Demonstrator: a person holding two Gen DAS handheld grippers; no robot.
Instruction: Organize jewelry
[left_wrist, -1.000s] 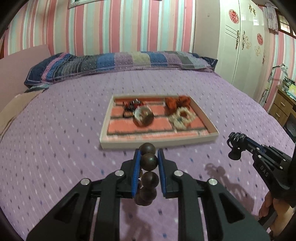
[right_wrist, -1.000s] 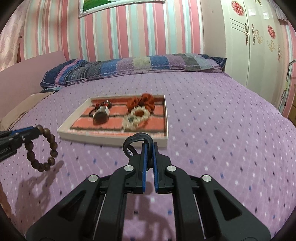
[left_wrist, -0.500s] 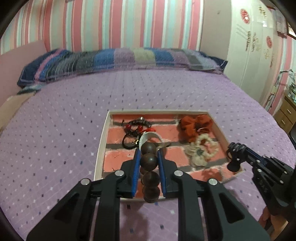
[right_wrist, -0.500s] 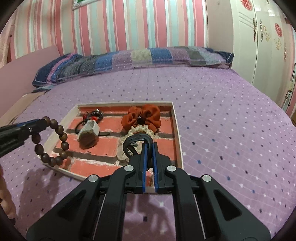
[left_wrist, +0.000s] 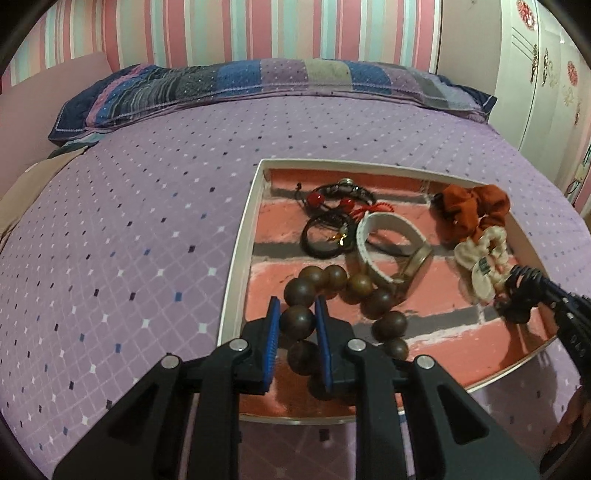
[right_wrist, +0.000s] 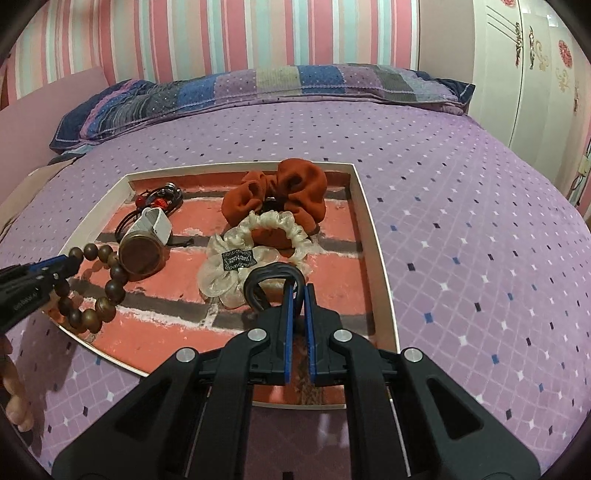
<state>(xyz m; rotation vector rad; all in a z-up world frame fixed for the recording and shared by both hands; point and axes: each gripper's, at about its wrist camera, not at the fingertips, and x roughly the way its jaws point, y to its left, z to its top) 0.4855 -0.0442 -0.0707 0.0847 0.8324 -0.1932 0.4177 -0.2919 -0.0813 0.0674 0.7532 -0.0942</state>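
Note:
A white-rimmed tray (left_wrist: 236, 258) (right_wrist: 373, 236) with a brick-pattern floor lies on the purple bed. My left gripper (left_wrist: 297, 317) (right_wrist: 68, 263) is shut on a brown wooden bead bracelet (left_wrist: 380, 299) (right_wrist: 110, 284), whose loop hangs over the tray's near left part beside a white-strapped watch (left_wrist: 388, 240) (right_wrist: 146, 243). My right gripper (right_wrist: 299, 295) (left_wrist: 532, 284) is shut on black hair ties (right_wrist: 271, 282) (left_wrist: 517, 306), held just in front of a cream scrunchie (right_wrist: 255, 240) (left_wrist: 480, 258). A rust-orange scrunchie (right_wrist: 280, 195) (left_wrist: 469, 206) lies behind it.
Black cord bracelets with red beads (left_wrist: 332, 206) (right_wrist: 159, 197) sit in the tray's far left corner. A striped pillow (left_wrist: 258, 85) lies along the headboard. A white wardrobe (right_wrist: 535, 74) stands to the right. Fingers of a hand (right_wrist: 14, 402) show at the lower left.
Both grippers moved forward and down from the bed in front of the tray to over the tray itself. The bead bracelet's loop now drapes beside the watch. Both grips are unchanged.

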